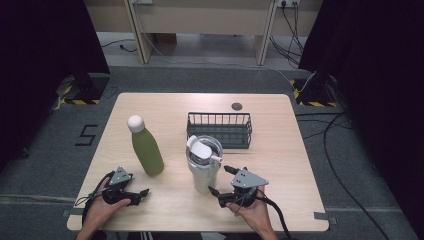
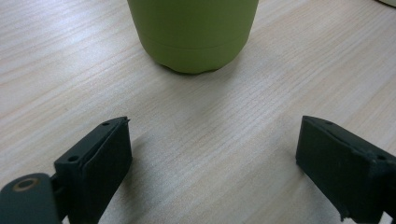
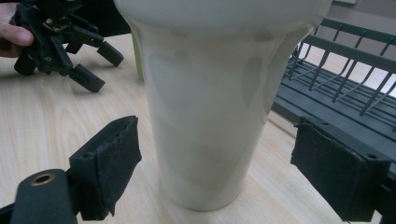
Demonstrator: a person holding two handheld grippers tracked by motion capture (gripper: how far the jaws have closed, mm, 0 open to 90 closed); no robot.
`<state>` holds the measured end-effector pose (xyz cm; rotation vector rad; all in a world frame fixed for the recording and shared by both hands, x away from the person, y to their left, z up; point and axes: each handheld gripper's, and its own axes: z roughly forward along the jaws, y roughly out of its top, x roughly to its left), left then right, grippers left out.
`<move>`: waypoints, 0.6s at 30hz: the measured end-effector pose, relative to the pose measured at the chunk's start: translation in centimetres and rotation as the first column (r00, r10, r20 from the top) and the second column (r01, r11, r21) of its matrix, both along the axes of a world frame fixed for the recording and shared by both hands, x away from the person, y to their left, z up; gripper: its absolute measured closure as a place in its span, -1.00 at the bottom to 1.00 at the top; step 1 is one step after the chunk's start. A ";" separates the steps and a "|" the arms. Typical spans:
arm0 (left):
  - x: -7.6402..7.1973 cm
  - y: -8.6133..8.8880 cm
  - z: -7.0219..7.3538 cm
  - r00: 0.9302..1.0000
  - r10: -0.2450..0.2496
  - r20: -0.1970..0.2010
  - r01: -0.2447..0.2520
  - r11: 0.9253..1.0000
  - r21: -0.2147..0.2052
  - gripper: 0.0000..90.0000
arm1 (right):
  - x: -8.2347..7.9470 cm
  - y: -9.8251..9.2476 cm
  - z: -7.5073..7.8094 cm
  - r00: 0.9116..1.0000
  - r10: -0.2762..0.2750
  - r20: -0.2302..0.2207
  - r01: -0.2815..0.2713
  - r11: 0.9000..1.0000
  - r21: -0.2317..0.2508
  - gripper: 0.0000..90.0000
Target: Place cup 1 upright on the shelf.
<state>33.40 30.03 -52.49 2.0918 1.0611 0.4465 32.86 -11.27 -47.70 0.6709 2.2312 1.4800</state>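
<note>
A green bottle (image 1: 146,148) with a white cap stands upright on the left half of the wooden table (image 1: 280,155). Its base (image 2: 194,32) is just ahead of my left gripper (image 1: 141,196) (image 2: 215,158), which is open and holds nothing. A cream tumbler (image 1: 203,167) (image 3: 210,102) with a white lid stands at mid-table. My right gripper (image 1: 220,180) (image 3: 215,168) is open, one jaw on either side of the tumbler's lower body without touching it. In the right gripper view the left gripper (image 3: 100,66) shows farther off in a hand.
A dark wire basket (image 1: 219,129) (image 3: 336,93) sits just behind the tumbler, close to the right gripper's far jaw. A small round dark disc (image 1: 237,106) lies near the table's back edge. Bare wood stretches along the table's right side.
</note>
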 end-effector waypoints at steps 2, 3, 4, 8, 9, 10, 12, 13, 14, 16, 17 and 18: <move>0.0 0.0 0.0 1.000 0.000 0.000 0.000 1.000 0.000 -0.78 | 0.1 0.2 -0.1 1.000 0.002 -0.002 -0.002 1.000 0.005 -0.67; 0.0 0.0 0.0 1.000 0.000 0.000 0.000 1.000 0.000 -0.78 | 0.2 0.4 -0.2 1.000 0.005 -0.004 -0.005 1.000 0.006 -0.67; 0.0 0.0 0.0 1.000 0.000 0.000 0.000 1.000 0.000 -0.78 | 0.3 0.5 -0.3 1.000 0.006 -0.006 -0.006 1.000 0.009 -0.67; 0.0 0.0 0.0 1.000 0.000 0.000 0.000 1.000 0.000 -0.78 | 0.4 1.1 -0.7 1.000 0.009 -0.005 -0.009 1.000 0.012 -0.67; 0.0 0.0 0.0 1.000 0.000 0.000 0.000 1.000 0.000 -0.78 | 0.5 1.2 -0.8 1.000 0.008 -0.007 -0.008 1.000 0.016 -0.67; 0.0 0.0 0.0 1.000 0.000 0.000 0.000 1.000 0.000 -0.78 | 0.6 1.3 -0.8 1.000 0.009 -0.011 -0.009 1.000 0.020 -0.67; 0.0 0.0 0.0 1.000 0.000 0.000 0.000 1.000 0.000 -0.78 | 0.7 1.5 -1.0 1.000 0.009 -0.012 -0.009 1.000 0.028 -0.67; 0.0 0.0 0.0 1.000 0.000 0.000 0.000 1.000 0.000 -0.78 | 0.8 1.6 -1.0 1.000 0.010 -0.011 -0.010 1.000 0.025 -0.67; 0.0 0.0 0.0 1.000 0.000 0.000 0.000 1.000 0.000 -0.78 | 0.9 1.8 -1.2 1.000 0.012 -0.011 -0.011 1.000 0.025 -0.67; 0.0 0.0 0.0 1.000 0.000 0.000 0.000 1.000 0.000 -0.78 | 1.0 1.9 -1.3 1.000 0.004 -0.010 -0.004 1.000 0.029 -0.68; 0.0 0.0 0.0 1.000 -0.001 0.000 0.001 1.000 -0.001 -0.78 | 1.1 2.0 -1.3 1.000 0.005 -0.008 -0.004 0.999 0.034 -0.67; 0.0 0.0 0.0 1.000 -0.001 0.000 0.001 1.000 -0.001 -0.78 | 1.2 2.0 -1.4 1.000 0.003 -0.006 -0.003 0.999 0.038 -0.67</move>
